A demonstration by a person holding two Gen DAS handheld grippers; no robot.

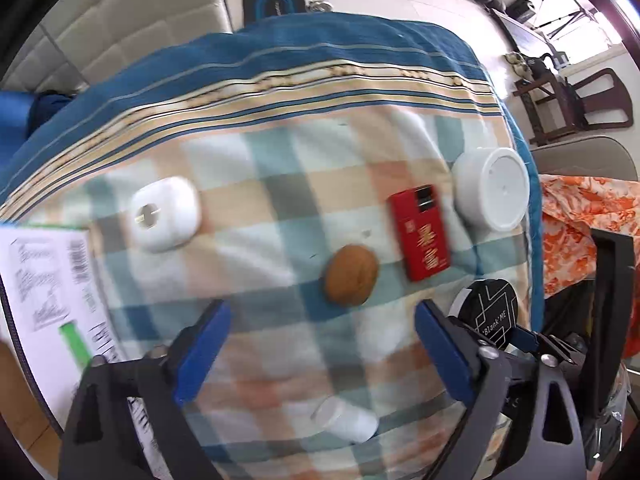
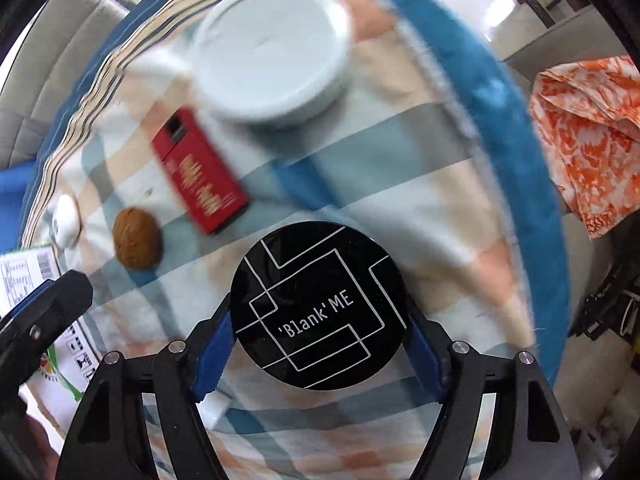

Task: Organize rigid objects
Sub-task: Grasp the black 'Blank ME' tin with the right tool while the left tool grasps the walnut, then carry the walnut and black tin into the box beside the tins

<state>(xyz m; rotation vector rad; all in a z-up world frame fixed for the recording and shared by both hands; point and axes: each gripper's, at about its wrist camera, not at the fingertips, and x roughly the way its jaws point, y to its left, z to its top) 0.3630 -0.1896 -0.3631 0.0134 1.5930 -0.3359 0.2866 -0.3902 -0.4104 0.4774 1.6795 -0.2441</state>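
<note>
My right gripper (image 2: pixel 320 346) is shut on a round black compact marked 'Blank'ME (image 2: pixel 320 304) and holds it over the checked cloth; the compact also shows in the left wrist view (image 1: pixel 490 314). My left gripper (image 1: pixel 320 344) is open and empty above the cloth, with a small white bottle (image 1: pixel 346 420) lying between its fingers below. A walnut (image 1: pixel 351 274) (image 2: pixel 137 238), a red box with gold characters (image 1: pixel 422 232) (image 2: pixel 200 170), a white round tub (image 1: pixel 492 188) (image 2: pixel 272 52) and a white rounded case (image 1: pixel 166 212) (image 2: pixel 66 220) lie on the cloth.
A printed carton (image 1: pixel 52 300) (image 2: pixel 28 276) lies at the cloth's left edge. An orange patterned cloth (image 1: pixel 588 220) (image 2: pixel 592 136) hangs off to the right. The blue border (image 1: pixel 320 44) marks the far edge, with a padded chair (image 1: pixel 132 20) behind.
</note>
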